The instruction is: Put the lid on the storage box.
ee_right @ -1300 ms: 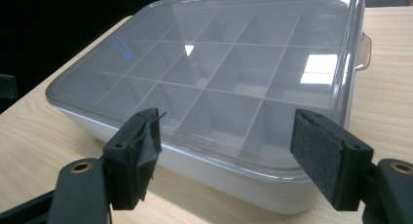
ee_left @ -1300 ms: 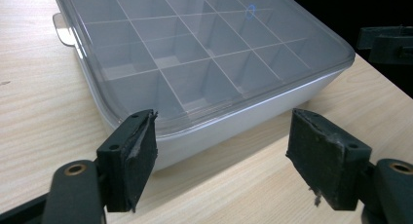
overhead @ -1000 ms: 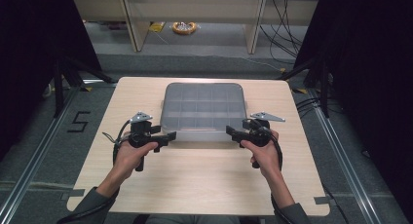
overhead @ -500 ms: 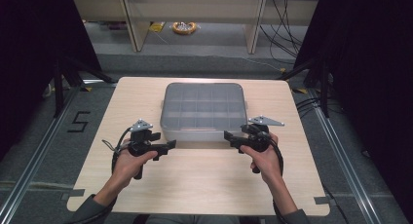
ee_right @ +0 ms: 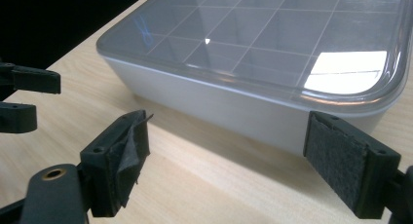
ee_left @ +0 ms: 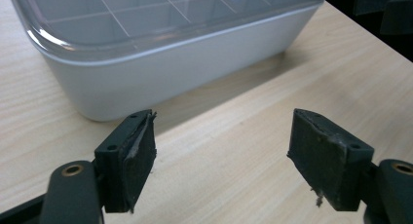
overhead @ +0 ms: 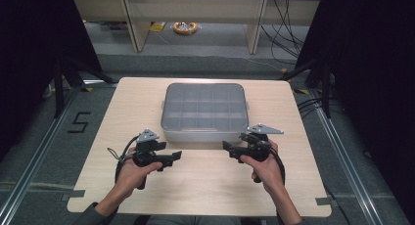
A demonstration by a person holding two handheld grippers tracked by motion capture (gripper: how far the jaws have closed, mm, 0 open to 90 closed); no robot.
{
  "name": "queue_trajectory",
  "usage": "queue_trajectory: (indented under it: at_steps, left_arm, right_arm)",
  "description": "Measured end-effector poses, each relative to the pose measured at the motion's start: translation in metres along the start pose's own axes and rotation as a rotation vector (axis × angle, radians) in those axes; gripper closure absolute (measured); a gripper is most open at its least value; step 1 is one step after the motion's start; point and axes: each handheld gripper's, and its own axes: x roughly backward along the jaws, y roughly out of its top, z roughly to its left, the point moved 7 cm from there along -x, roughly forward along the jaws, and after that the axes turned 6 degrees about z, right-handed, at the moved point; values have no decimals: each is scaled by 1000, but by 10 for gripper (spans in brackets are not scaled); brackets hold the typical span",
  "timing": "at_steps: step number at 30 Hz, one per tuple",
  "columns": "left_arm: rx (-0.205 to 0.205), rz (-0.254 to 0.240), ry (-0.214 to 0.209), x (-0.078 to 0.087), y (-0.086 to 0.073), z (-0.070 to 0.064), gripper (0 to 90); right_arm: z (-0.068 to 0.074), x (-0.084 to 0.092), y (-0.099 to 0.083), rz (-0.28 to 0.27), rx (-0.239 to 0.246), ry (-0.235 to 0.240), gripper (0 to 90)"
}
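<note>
A shallow white box [overhead: 204, 112] with a clear lid over a grid of compartments sits at the middle of the wooden table [overhead: 293, 186]. My left gripper [overhead: 177, 155] hovers just in front of the box's near left corner, open, jaws pointing right, nothing between them. My right gripper [overhead: 226, 147] is at the near right corner, pointing left; its jaws have just been opening and are empty. In the left gripper view my left gripper [ee_left: 221, 151] frames bare wood below the box [ee_left: 185, 63]. In the right gripper view my right gripper [ee_right: 229, 156] faces the box wall [ee_right: 243, 102], with the other gripper [ee_right: 24, 95] at far left.
Bare table lies between the box and the near edge, under both forearms. Beyond the far edge stand shelf legs, with a yellow coil [overhead: 185, 27] and cables on the floor. A "5" mark [overhead: 78, 122] is on the floor at left.
Both hands have drawn back from the box's front edge toward the person. The right jaws stand wider apart than before.
</note>
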Motion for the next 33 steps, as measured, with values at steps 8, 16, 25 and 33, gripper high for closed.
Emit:
queue_trajectory:
  at_steps: [8, 16, 25, 33]
  left_arm:
    - [-15, 37, -30, 1, -21, -8, 240]
    - [-7, 30, -56, 7, -31, -8, 162]
    - [-40, 46, -58, 11, -50, -11, 154]
    - [-82, 53, -76, 15, -66, -19, 154]
  right_arm:
    - [5, 7, -15, 12, -54, 16, 167]
    - [-1, 11, -31, 27, -20, 1, 164]
    - [7, 15, -50, 48, -17, 25, 163]
    - [15, 20, -64, 66, -29, 56, 163]
